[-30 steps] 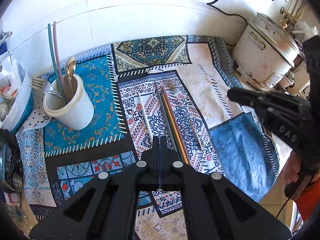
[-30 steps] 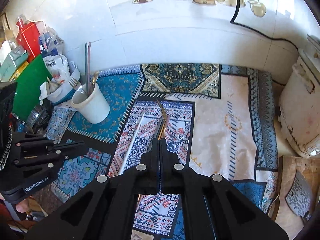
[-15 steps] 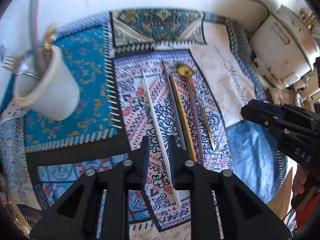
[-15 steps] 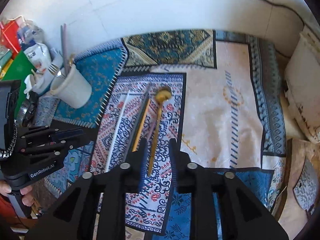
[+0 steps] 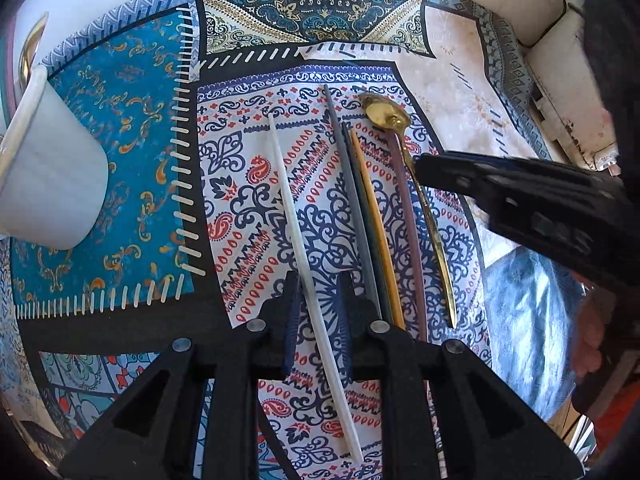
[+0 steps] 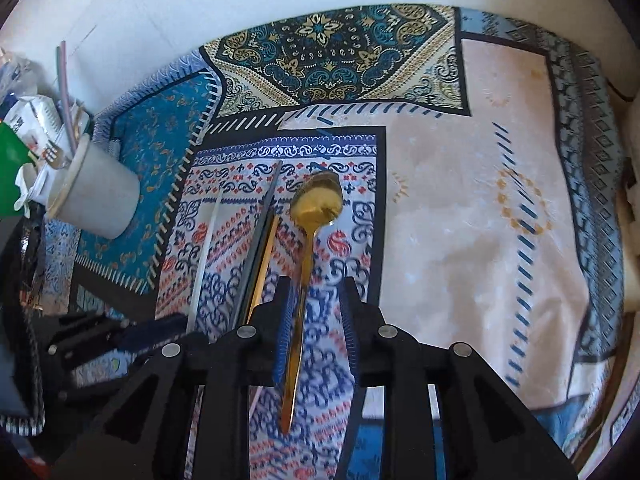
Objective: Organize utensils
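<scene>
Both grippers straddle targets: left gripper (image 5: 316, 312), fingers spread around the white chopstick (image 5: 308, 264); right gripper (image 6: 314, 312) spread around the gold spoon (image 6: 310, 240), ready to pinch.

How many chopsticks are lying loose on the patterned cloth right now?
5: a white chopstick lies apart on the left; grey, dark green, yellow and mauve lie bunched beside the gold spoon. Others may hide underneath.

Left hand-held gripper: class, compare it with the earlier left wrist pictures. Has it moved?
Yes. The left hand-held gripper has come down toward the cloth; its pattern looks larger, and the white stick now lies between its open jaws.
</scene>
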A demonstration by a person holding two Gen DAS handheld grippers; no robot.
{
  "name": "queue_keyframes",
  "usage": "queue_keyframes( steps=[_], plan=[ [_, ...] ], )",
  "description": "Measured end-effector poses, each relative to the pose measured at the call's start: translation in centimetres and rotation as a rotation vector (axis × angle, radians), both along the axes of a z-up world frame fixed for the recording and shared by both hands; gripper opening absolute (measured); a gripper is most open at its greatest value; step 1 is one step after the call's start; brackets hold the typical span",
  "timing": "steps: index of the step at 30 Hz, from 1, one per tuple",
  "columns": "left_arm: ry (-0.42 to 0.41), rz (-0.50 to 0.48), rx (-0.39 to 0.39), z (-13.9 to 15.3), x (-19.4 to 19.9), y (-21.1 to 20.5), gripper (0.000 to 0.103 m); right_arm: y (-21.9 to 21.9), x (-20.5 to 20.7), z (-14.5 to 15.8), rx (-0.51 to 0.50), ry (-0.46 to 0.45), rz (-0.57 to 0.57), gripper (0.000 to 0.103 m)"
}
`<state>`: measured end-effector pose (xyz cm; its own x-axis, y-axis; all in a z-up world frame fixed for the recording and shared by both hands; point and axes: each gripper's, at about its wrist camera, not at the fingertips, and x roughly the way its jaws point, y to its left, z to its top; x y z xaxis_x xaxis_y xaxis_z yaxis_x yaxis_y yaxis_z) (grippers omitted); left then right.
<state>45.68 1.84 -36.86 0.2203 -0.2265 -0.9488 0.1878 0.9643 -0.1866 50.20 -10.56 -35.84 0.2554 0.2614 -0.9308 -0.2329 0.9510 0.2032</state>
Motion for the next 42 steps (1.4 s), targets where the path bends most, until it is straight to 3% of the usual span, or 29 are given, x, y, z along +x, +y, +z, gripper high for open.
queue_keyframes(
  steps=[9,12,15,18,21,31,40,42],
  plan=[
    [-0.026,0.005,-0.011,-0.1,1.3,-0.4,0.016,0.9,2.1,-1.2,0.001,-0.016,0.006,0.021],
    [-0.036,0.008,-0.01,-0.2,1.6,-0.7,0.016,1.2,2.1,-1.6,-0.02,-0.041,0.005,0.008],
    [-0.056,0.022,-0.007,-0.3,1.9,-0.9,0.016,1.3,2.2,-1.6,-0.02,-0.043,-0.005,0.007],
    [-0.063,0.024,0.016,-0.4,1.9,-1.4,0.006,0.6,1.6,-1.1,-0.009,-0.049,-0.007,0.004],
    [-0.007,0.015,-0.048,-0.7,1.7,-1.6,0.003,-0.6,0.3,0.0,0.011,-0.065,-0.011,0.003],
    [0.084,-0.036,-0.072,-0.9,-1.9,-3.2,0.003,-4.0,-4.4,2.8,0.077,-0.095,-0.037,0.003],
    [0.095,-0.08,-0.016,-0.8,-4.6,-5.1,0.007,-4.4,-6.5,3.5,0.085,-0.11,-0.043,0.003],
    [0.113,-0.074,-0.028,-0.8,-4.3,-5.5,0.017,-4.5,-6.8,3.7,0.087,-0.114,-0.047,0.003]
  ],
)
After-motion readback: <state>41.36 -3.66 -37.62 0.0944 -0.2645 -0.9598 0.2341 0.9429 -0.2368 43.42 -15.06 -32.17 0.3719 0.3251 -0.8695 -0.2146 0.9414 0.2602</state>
